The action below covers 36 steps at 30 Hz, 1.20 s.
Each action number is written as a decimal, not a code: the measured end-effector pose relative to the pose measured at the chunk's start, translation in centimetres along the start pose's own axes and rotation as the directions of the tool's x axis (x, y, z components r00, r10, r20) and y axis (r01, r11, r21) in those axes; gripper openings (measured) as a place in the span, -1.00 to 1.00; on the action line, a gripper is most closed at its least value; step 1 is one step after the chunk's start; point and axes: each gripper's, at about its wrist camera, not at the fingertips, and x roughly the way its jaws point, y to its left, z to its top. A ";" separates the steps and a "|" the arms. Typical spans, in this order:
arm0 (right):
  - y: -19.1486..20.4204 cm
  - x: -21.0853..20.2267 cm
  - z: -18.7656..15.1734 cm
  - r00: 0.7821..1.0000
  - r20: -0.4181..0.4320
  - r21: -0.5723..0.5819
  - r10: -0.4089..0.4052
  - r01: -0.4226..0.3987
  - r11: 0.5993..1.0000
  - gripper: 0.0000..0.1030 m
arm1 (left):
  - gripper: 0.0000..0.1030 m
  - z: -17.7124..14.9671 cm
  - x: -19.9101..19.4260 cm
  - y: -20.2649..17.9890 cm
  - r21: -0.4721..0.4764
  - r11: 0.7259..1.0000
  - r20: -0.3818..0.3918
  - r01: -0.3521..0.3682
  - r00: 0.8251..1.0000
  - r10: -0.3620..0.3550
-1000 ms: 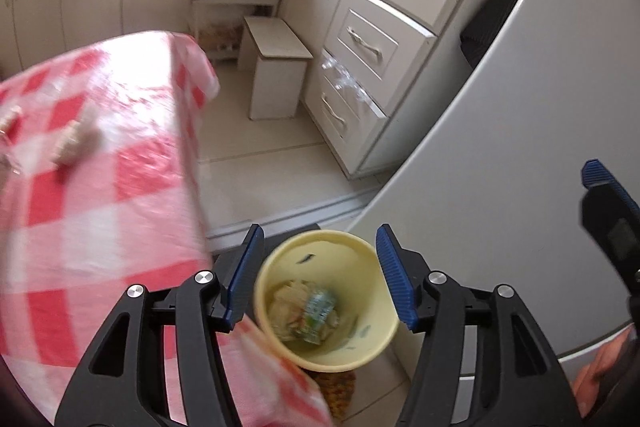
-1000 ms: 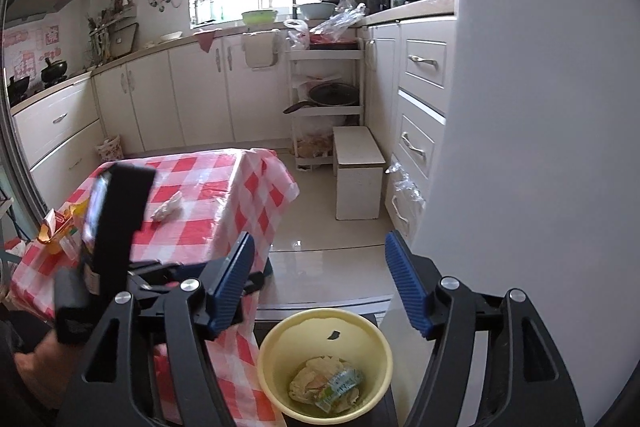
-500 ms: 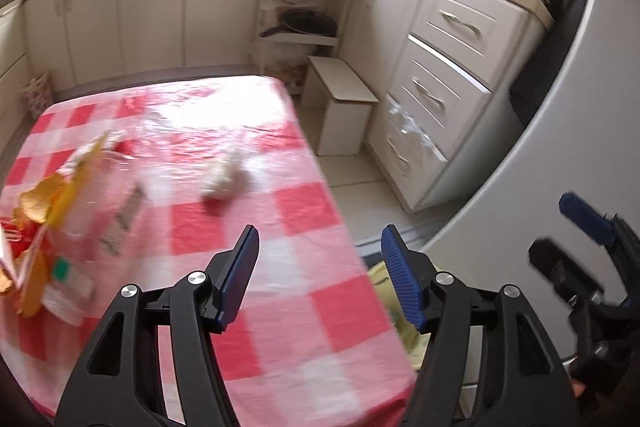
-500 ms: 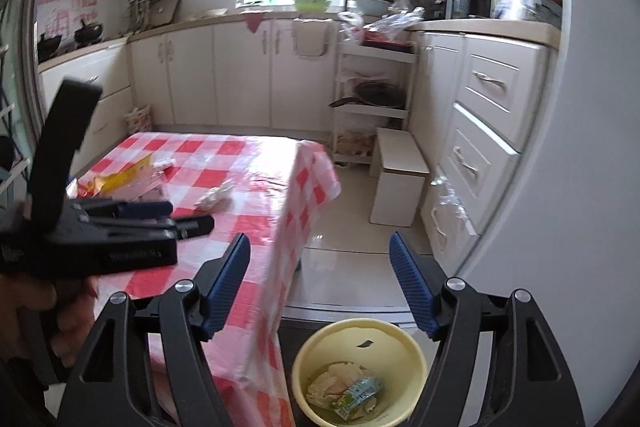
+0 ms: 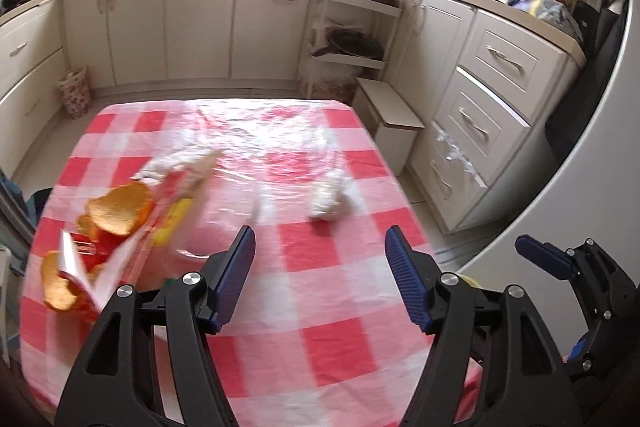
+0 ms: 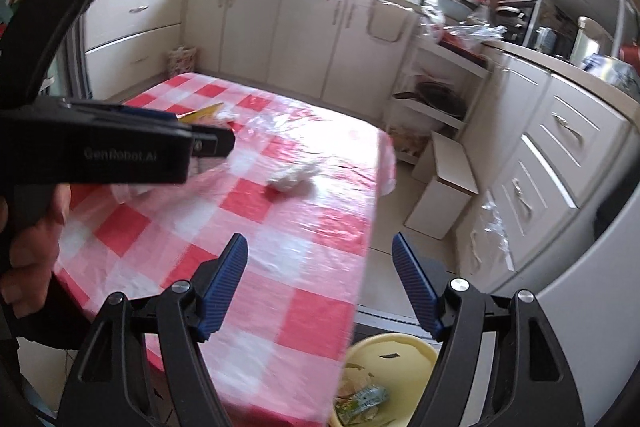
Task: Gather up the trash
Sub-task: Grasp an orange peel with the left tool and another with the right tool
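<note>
Both tools, left (image 5: 320,279) and right (image 6: 320,285), gape, holding nothing. Crumpled tissue (image 5: 328,197), centre frame on tabletop (image 5: 320,347): likely light, soft; pinch its bulk.

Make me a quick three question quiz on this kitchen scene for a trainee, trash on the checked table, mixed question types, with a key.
1. True or false: the left gripper is shut on the crumpled tissue.
2. What sits inside the yellow bin: A) trash, B) a frying pan, C) nothing?
3. Which trash lies on the table's left side in the left wrist view?

Key: 1 false, its jaws are open. 2 A. 3 orange peels.
</note>
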 end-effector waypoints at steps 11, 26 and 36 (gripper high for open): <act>6.4 2.9 2.0 0.988 -0.055 -0.051 0.147 -0.149 0.987 0.40 | 0.24 0.2 -1.7 15.4 -0.291 0.947 -0.051 -0.138 0.990 0.129; 12.0 6.3 4.3 0.942 -0.074 0.022 0.328 -0.328 0.945 0.40 | 0.26 -1.5 0.2 20.8 -0.364 0.910 -0.189 -0.198 0.973 0.136; 14.1 6.2 6.2 0.858 -0.017 0.049 0.513 -0.512 0.858 0.40 | 0.30 -1.9 -0.3 23.8 -0.466 0.854 -0.187 -0.230 0.970 0.159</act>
